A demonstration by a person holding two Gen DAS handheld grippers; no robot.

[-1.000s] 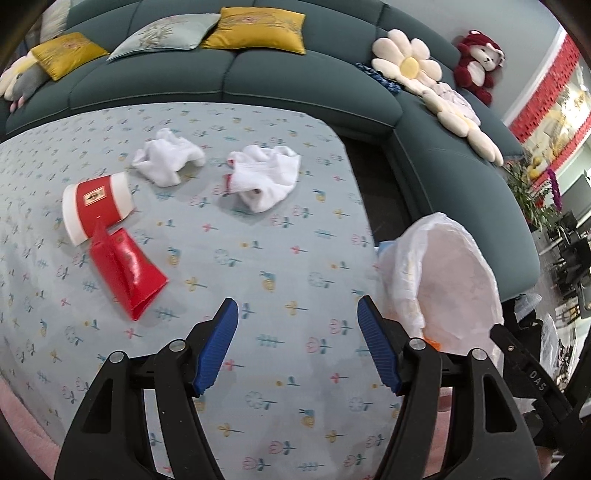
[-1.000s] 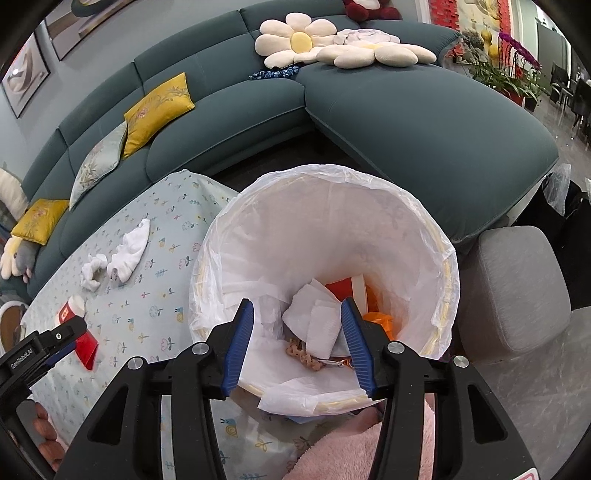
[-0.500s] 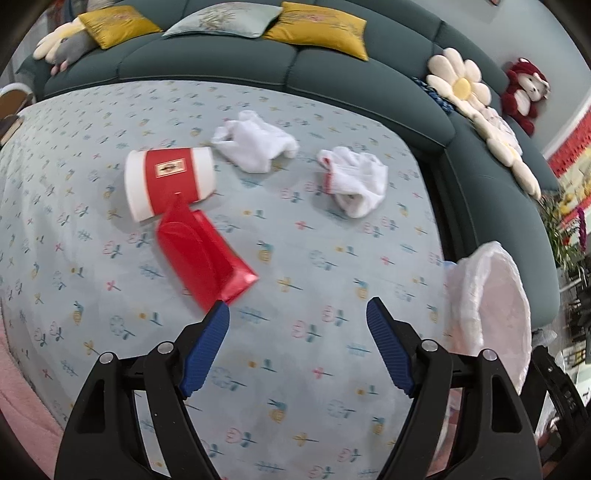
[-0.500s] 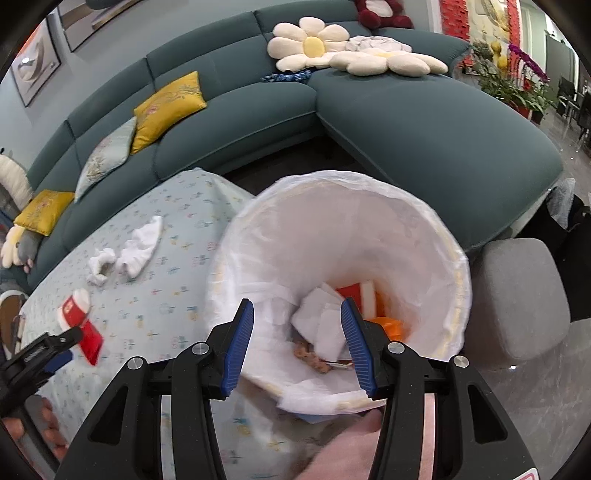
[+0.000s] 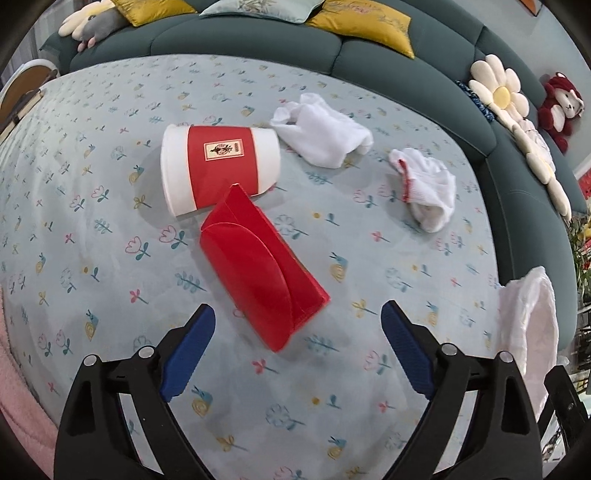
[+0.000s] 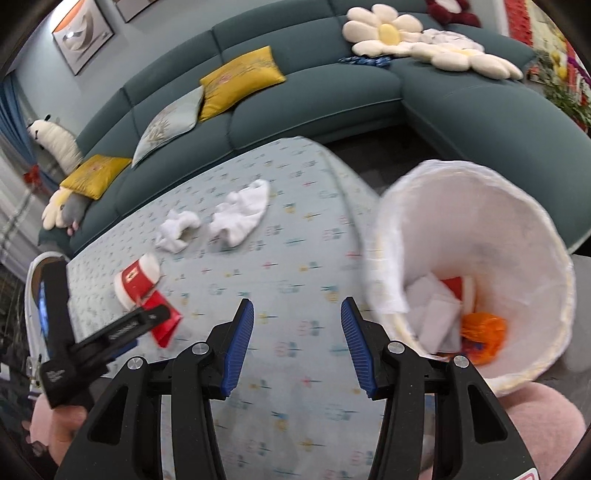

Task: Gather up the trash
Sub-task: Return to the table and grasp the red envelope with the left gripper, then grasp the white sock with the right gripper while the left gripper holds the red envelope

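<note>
left wrist view: a teal sectional sofa (image 5: 258, 40) curves behind a table covered in a pale blue flowered cloth (image 5: 92, 229). yellow cushions (image 5: 365, 26) and a flower-shaped pillow (image 5: 498, 92) lie on the sofa seat. a bin lined with a white bag (image 6: 476, 258) stands at the right edge of the table; in the right wrist view it holds white paper, a red piece and an orange lump. a flat red pouch (image 5: 262, 273) lies near the middle of the cloth, its far corner touching a red-and-white paper cup (image 5: 218, 166) that lies on its side. two crumpled white cloths rest beyond them: one (image 5: 325, 136) just beside the cup, the other (image 5: 424, 188), with a red-trimmed edge, further right. the left gripper (image 5: 295, 343) points down over the near end of the pouch; its jaws have just been opening and stand wide apart, with nothing between the blue pads (image 5: 188, 350). the right gripper (image 6: 297, 347) is over bare cloth just left of the bin, jaws parted halfway, gripping nothing. that view is blurred.
</note>
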